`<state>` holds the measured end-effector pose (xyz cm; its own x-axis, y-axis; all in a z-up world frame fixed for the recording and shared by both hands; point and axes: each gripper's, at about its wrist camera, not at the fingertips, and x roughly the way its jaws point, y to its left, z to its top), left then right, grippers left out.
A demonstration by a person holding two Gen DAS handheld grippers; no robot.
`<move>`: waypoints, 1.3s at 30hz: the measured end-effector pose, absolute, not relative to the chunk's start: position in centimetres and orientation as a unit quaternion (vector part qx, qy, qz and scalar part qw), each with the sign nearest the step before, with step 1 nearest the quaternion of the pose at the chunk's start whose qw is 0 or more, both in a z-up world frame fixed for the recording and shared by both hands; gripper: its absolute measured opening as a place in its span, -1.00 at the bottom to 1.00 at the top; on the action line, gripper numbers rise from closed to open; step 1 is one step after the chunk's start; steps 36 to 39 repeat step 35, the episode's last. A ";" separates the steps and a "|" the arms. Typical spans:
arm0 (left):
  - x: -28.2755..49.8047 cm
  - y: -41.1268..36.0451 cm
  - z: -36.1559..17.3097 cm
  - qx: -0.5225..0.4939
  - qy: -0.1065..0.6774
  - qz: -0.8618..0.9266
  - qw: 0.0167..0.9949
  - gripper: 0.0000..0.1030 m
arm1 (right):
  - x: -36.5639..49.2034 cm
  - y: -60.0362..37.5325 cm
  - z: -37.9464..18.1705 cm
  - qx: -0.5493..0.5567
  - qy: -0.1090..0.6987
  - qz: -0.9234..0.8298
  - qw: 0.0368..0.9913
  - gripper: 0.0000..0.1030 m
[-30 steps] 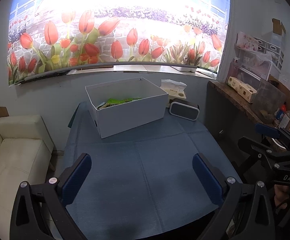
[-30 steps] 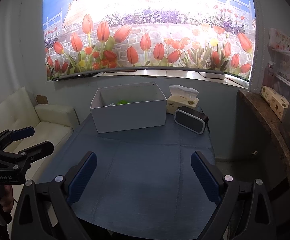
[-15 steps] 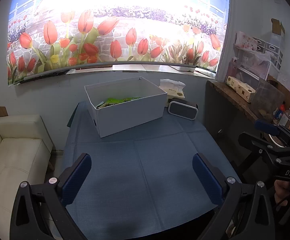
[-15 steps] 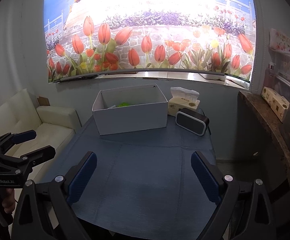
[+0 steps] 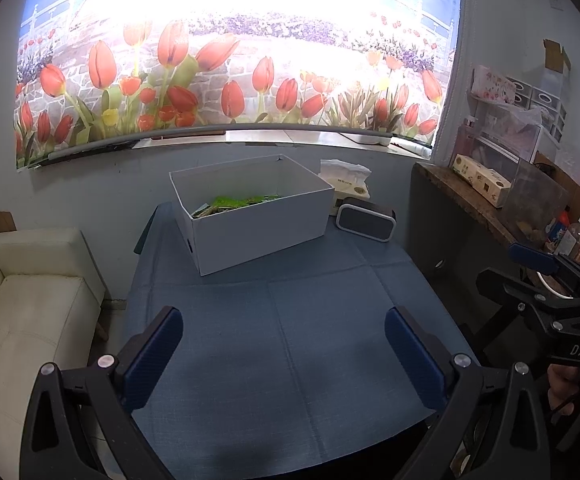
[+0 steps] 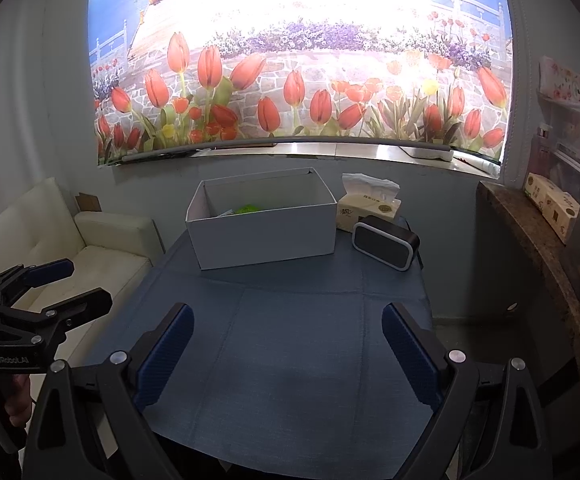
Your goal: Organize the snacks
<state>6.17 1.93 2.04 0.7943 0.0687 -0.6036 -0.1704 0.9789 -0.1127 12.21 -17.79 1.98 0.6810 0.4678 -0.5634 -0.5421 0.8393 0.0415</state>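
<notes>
Blue tabletop point(image 5: 290, 360) | white snack box point(image 5: 257, 220) lay far, ahead | left gripper point(image 5: 281, 344) and right gripper point(image 6: 287, 340) fingers apart, empty.

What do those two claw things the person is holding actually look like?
Both are black, angular frames with silver screws and two long fingers faced with dark blue ribbed pads. The left claw carries white lettering that reads like "GenRobot.AI" in the right wrist view. The right claw shows "DAS" in the left wrist view.

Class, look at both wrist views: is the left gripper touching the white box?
Apart. In the left wrist view the left gripper hangs open over bare blue tablecloth, which lies between its fingertips and the white box.
</notes>
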 end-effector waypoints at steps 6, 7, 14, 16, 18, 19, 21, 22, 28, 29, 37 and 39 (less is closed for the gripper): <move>6.2 1.9 2.1 -0.082 0.313 0.062 0.944 1.00 | 12.1 -17.9 2.1 -0.066 0.288 0.276 0.915 0.90; 6.2 1.8 2.1 -0.082 0.313 0.061 0.944 1.00 | 12.1 -17.9 2.2 -0.066 0.288 0.276 0.915 0.90; 6.1 1.6 2.4 -0.082 0.314 0.059 0.944 1.00 | 12.2 -18.0 2.3 -0.065 0.288 0.278 0.914 0.90; 6.0 1.5 2.5 -0.081 0.313 0.059 0.944 1.00 | 12.2 -18.1 2.4 -0.065 0.286 0.278 0.915 0.90; 6.0 1.4 2.5 -0.078 0.312 0.059 0.945 1.00 | 12.2 -18.0 2.5 -0.065 0.287 0.279 0.914 0.90; 6.0 1.4 2.6 -0.077 0.312 0.059 0.945 1.00 | 12.2 -18.0 2.5 -0.064 0.287 0.279 0.914 0.90; 6.0 1.5 2.6 -0.080 0.312 0.056 0.945 1.00 | 12.2 -18.0 2.4 -0.066 0.287 0.278 0.914 0.90; 6.1 1.4 2.6 -0.081 0.313 0.056 0.945 1.00 | 12.2 -18.0 2.4 -0.066 0.288 0.279 0.914 0.90; 6.1 1.2 2.6 -0.078 0.314 0.058 0.945 1.00 | 12.2 -18.0 2.5 -0.064 0.288 0.278 0.914 0.90; 6.1 1.2 2.6 -0.077 0.314 0.057 0.945 1.00 | 12.2 -18.0 2.5 -0.065 0.288 0.278 0.914 0.90; 6.2 1.0 2.7 -0.078 0.313 0.056 0.945 1.00 | 12.2 -17.9 2.4 -0.066 0.290 0.277 0.914 0.90; 6.2 1.0 2.7 -0.078 0.313 0.056 0.945 1.00 | 12.2 -17.9 2.4 -0.066 0.290 0.277 0.914 0.90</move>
